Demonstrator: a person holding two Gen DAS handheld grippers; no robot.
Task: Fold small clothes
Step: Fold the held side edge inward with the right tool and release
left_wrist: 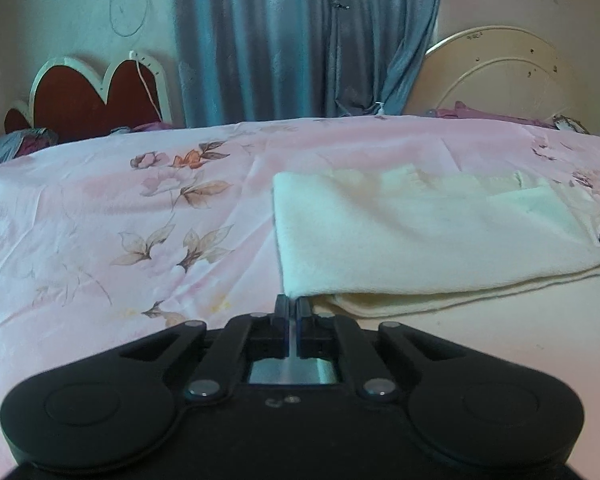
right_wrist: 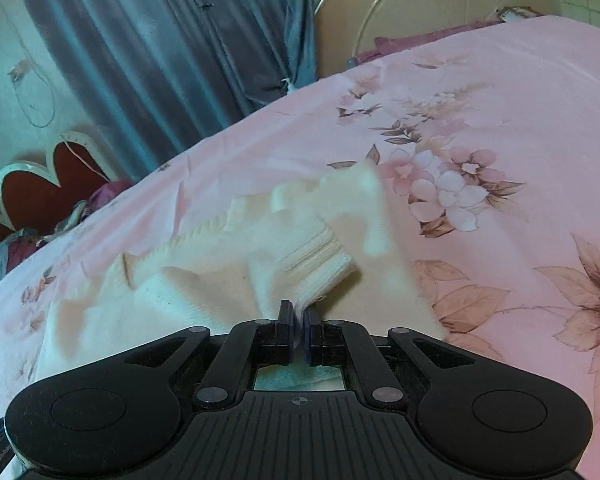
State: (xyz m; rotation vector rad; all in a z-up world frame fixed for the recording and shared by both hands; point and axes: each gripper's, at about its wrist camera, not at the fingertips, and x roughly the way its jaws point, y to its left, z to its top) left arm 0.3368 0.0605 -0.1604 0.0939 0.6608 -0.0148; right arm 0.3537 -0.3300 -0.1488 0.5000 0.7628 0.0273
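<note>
A pink floral bedsheet (left_wrist: pixel 120 208) covered the bed. Beyond its far edge hung grey-blue pleated curtains (left_wrist: pixel 284 40), with a red heart-shaped headboard trimmed in white (left_wrist: pixel 84 96) at left and a cream round panel (left_wrist: pixel 500 76) at right.

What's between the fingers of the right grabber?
In the right wrist view, the right gripper pinches a ribbed edge of the cream garment, so cloth fills the gap between its fingers.

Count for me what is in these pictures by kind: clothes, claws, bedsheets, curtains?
Cream garment: 1
Claws: 2, left claw and right claw, each pinching the garment
Pink floral bedsheet: 1
Blue-grey curtain: 1
Total: 5
</note>
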